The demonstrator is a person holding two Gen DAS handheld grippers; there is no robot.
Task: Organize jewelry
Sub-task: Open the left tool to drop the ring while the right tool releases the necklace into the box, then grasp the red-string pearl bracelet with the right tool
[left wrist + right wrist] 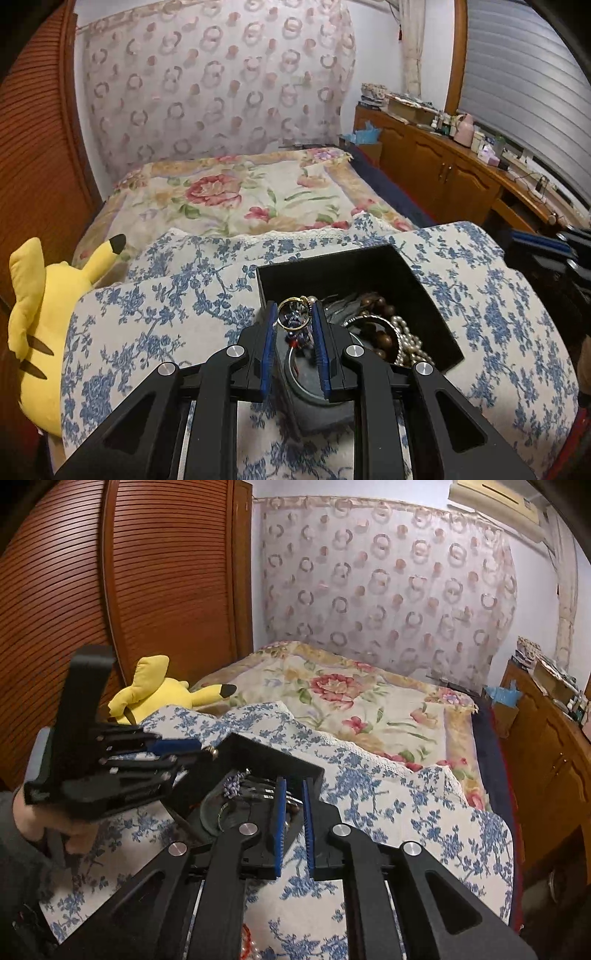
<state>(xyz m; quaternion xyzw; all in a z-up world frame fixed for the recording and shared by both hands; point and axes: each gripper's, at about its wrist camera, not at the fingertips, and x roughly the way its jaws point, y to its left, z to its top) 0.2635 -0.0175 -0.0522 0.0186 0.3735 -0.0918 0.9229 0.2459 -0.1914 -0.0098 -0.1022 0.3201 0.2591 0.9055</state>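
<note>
Jewelry box [373, 269], black, lidless, resting on blue-flowered cloth [155, 306] spread over bed [236, 192]. Yellow plush toy [40, 310] lying at left edge of cloth. Wooden cabinet [439, 166] standing along right wall, cluttered on top.

Inside box: pearl strand [408, 338], brown bead bracelet [380, 328], dark round tin [314, 373], all heaped together.

Left gripper [294, 314] poised over near left corner of box, jaws clamped on gold ring [293, 313], ring upright between blue pads.

Right gripper [293, 786] at right rim of box, jaws narrowly apart, nothing pressed between pads.

Hand [48, 823] visible behind left gripper's handle.
</note>
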